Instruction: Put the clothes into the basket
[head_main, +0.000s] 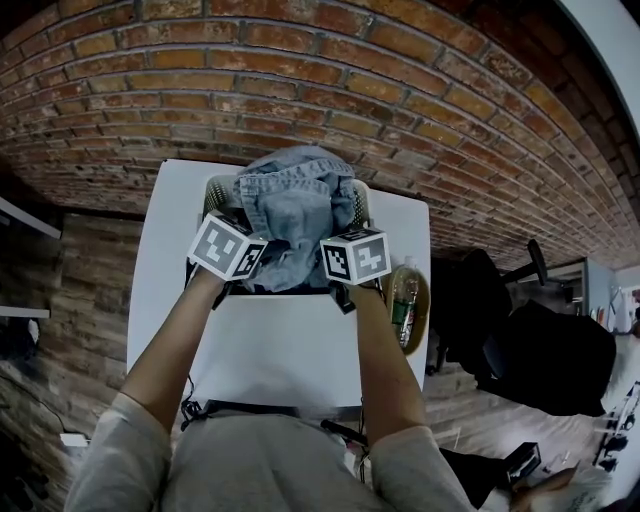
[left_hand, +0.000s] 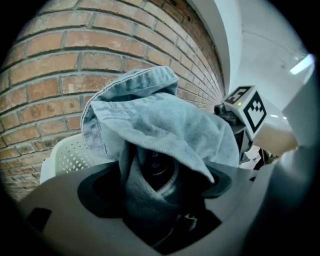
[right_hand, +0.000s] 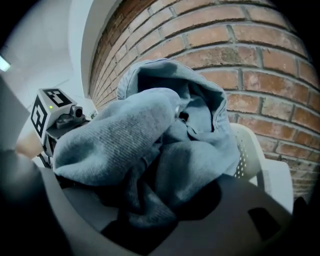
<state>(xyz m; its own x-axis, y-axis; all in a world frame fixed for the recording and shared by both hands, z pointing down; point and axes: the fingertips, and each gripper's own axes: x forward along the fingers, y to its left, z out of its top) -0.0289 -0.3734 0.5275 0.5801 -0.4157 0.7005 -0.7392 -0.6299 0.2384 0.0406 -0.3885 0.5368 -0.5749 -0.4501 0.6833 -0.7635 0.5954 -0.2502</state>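
Note:
A heap of clothes (head_main: 295, 210), blue denim on top and grey-blue fleece below, is piled high in the white perforated basket (head_main: 361, 205) at the far side of the table, against the brick wall. Both grippers are pushed into the near side of the heap. In the left gripper view, a bunch of grey fleece (left_hand: 150, 190) is pinched in my left gripper (left_hand: 160, 205), and the denim (left_hand: 150, 115) drapes over it. My right gripper (right_hand: 145, 212) is shut on a fold of the same fleece (right_hand: 125, 135). The cloth hides the fingertips of both.
The basket stands on a white table (head_main: 280, 350). A plastic bottle (head_main: 404, 300) with a green label stands near the table's right edge, beside my right forearm. A black chair (head_main: 560, 355) is on the floor to the right. Behind the basket is the brick wall (head_main: 330, 90).

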